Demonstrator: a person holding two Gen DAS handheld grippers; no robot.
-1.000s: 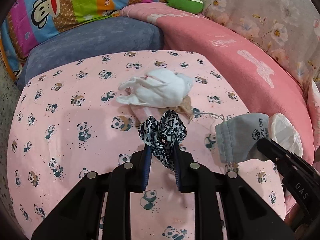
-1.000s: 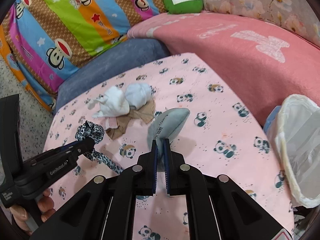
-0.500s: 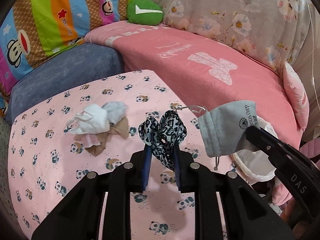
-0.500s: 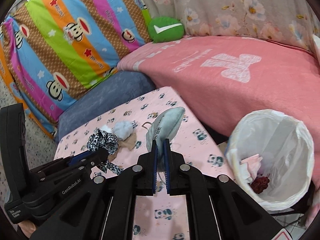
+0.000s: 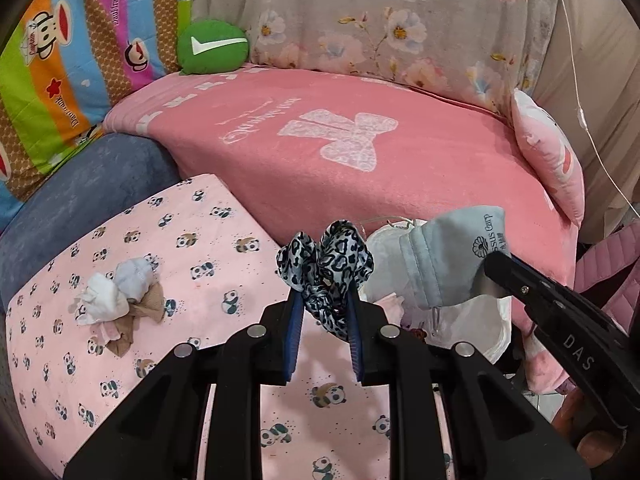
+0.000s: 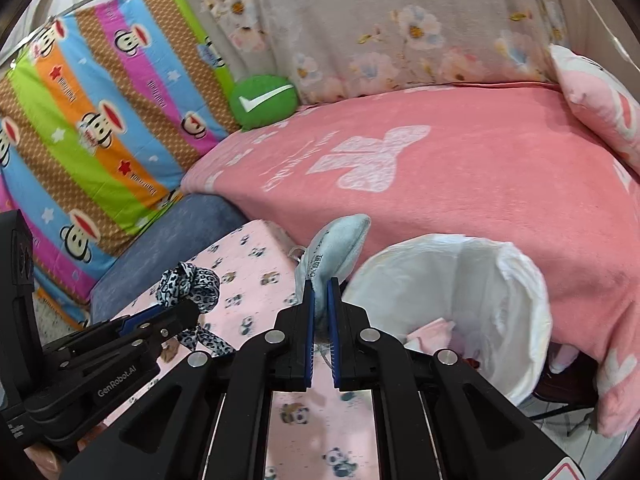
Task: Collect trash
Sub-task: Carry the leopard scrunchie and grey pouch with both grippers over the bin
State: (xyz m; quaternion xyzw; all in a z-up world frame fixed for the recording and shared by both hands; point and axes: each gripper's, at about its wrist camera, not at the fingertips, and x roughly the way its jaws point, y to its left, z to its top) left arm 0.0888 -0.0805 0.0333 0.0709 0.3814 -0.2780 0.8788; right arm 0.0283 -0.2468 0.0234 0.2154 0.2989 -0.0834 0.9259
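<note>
1. Left gripper [image 5: 322, 308]: fingers clamped on a leopard-print scrunchie [image 5: 325, 268], held in the air above the near edge of the panda-print tabletop [image 5: 224, 240], with its ruffles spreading above the blue pads.
2. Right gripper [image 6: 321, 300]: fingers pressed together on a grey fabric pouch [image 6: 334, 248], lifted clear of the tabletop and leaning toward the bin.
3. In the left wrist view, same pouch [image 5: 448, 256] hanging from the right gripper's tip, printed logo facing the camera, drawstring end dangling over the bin opening.
4. White-lined trash bin [image 6: 516, 280] just beyond the tabletop's right edge, beside the pink bed [image 6: 460, 184]; pink scraps and something dark red lying at its bottom.
5. Left behind on the tabletop: a clump of crumpled white tissue [image 5: 108, 296] touching a brown scrap [image 5: 148, 308], well apart from both grippers.
6. Behind: green check-mark cushion [image 5: 214, 46] against the striped monkey-print bedding [image 5: 60, 80]; blue-grey cushion [image 5: 88, 196] bordering the tabletop's far side.
</note>
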